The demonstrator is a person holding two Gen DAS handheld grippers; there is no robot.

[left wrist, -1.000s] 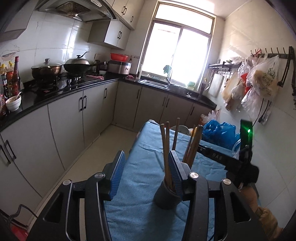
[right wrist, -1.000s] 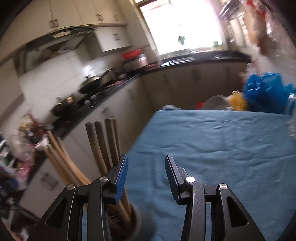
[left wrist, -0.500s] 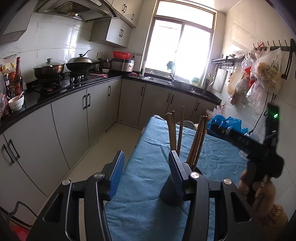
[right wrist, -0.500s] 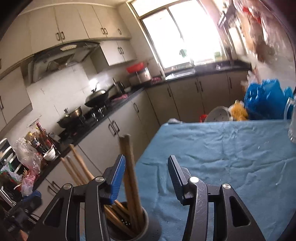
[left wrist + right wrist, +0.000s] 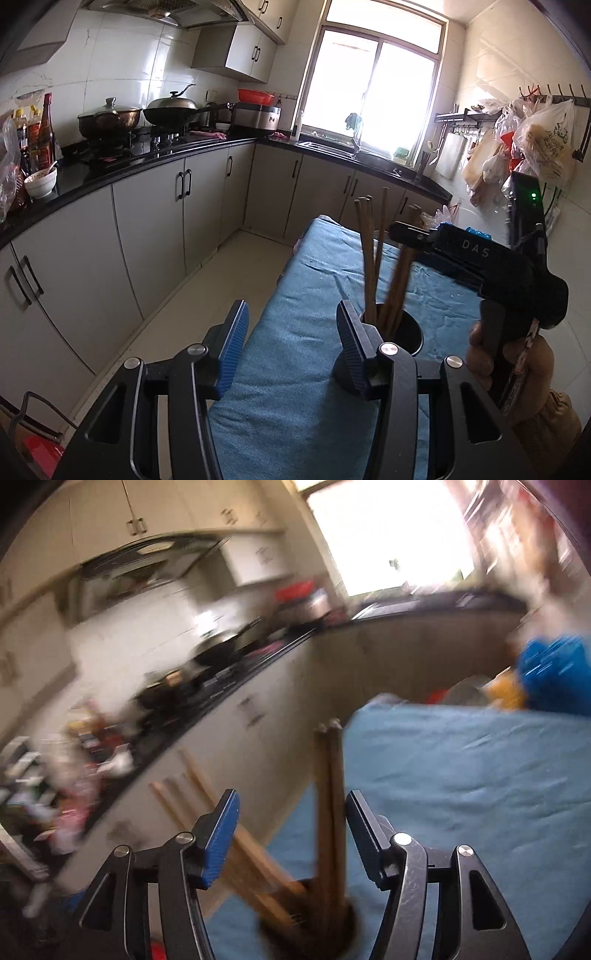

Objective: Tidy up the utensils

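Observation:
A dark round holder [image 5: 400, 334] stands on the blue cloth [image 5: 295, 387] and holds several brown wooden chopsticks [image 5: 367, 258]. My left gripper [image 5: 290, 341] is open and empty, with its right finger just left of the holder. My right gripper [image 5: 291, 834] is open; in its blurred view two upright chopsticks [image 5: 328, 794] stand between its jaws and others [image 5: 207, 797] lean left, all in the holder [image 5: 306, 923]. In the left wrist view the right gripper's body [image 5: 480, 262] reaches in from the right at the chopstick tops.
The table's left edge drops to the tiled floor [image 5: 177, 306]. Grey cabinets under a black counter [image 5: 122, 162] with pots run along the left and back. Blue bags [image 5: 554, 672] sit at the table's far end. Bags hang on the right wall [image 5: 535, 140].
The right gripper has swung over the holder, so two chopsticks now stand between its jaws. The left gripper has drawn back slightly; the holder sits farther right of its right finger.

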